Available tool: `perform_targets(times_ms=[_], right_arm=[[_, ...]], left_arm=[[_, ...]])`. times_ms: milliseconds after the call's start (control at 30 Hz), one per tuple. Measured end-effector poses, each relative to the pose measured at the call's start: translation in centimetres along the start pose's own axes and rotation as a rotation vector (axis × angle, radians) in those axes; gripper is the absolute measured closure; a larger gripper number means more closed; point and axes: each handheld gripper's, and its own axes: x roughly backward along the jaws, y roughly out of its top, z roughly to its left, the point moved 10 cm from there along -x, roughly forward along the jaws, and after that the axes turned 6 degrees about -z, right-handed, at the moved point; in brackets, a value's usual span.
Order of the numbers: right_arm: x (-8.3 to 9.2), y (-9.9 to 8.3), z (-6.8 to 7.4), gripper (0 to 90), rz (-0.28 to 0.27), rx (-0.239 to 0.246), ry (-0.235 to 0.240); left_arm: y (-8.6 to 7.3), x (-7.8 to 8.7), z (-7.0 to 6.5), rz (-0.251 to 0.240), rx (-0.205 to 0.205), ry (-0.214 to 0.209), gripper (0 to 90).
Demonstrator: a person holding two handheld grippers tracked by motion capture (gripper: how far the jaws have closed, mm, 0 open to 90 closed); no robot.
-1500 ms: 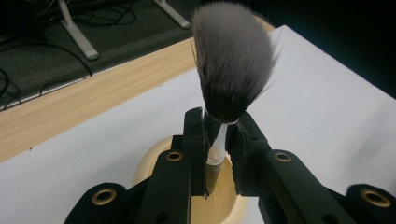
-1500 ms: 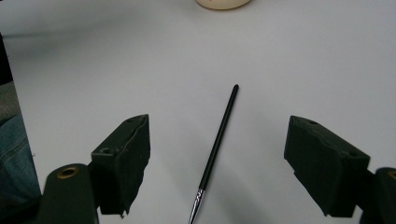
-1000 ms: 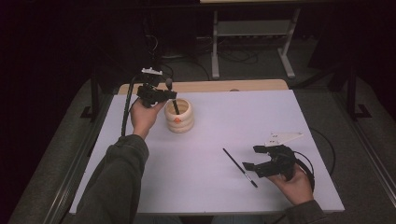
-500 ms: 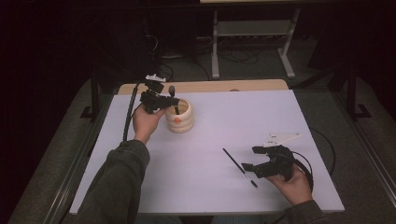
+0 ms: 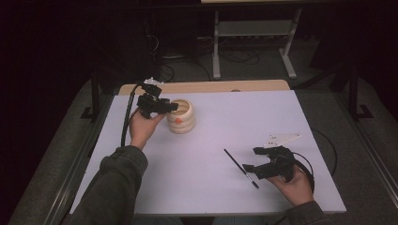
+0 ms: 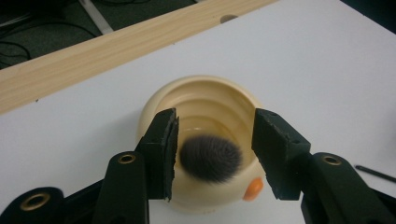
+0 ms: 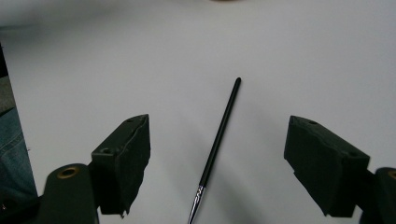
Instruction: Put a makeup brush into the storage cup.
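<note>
Since a second ago your left tool let go of the brush: it stood upright between the jaws over the pot, handle sticking up, and now it sits down inside the pot. Jaws have just been opening; nothing pinched between them now.

Left gripper view: pot is cream, ribbed inside, with an orange spot low on its near wall. Brush shows as a dark fluffy head inside the pot mouth, between the two pads but not pressed by either. It sits just off the left pad; can't tell if the bristles graze it. Right pad stands well clear.

High view: your left hand holds the tool level at the pot's left rim, jaws pointing across the pot mouth. Pot stands upright on the table, near the far left corner, close to the wooden strip at the far edge.

Right tool hasn't moved. Jaws are wide apart, nothing in them. It rests at the near right of the table in your right hand.

Thin brush lies flat on the table just left of the right tool. Right gripper view: thin brush runs lengthwise between the two jaws, touching neither, with its black handle tip pointing away.
</note>
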Motion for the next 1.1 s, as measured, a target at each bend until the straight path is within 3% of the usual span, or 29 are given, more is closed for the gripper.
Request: perform_targets(times_ms=[433, 500, 800, 900, 1100], right_arm=[[-0.3, 0.0, -0.2, 21.6, 0.010, -0.021, -0.005], [-0.3, -0.1, -0.3, 21.6, 0.011, -0.026, -0.007], [-0.6, 0.0, -0.4, 21.5, 0.018, -0.024, -0.010], [-0.6, -0.1, -0.3, 21.5, 0.024, -0.032, -0.013], [-0.5, -0.1, -0.2, 21.6, 0.028, -0.028, -0.018]], left_arm=[[-1.4, 1.8, 0.4, -0.018, -0.003, -0.005, 42.9], [-1.8, 2.0, 0.6, -0.014, -0.020, 0.004, 42.0], [-3.1, 3.4, 0.9, -0.020, -0.003, -0.002, 38.8], [-3.4, 3.9, 0.6, -0.034, -0.001, -0.010, 38.8], [-4.1, 4.8, -0.6, -0.030, -0.047, -0.020, 38.4]])
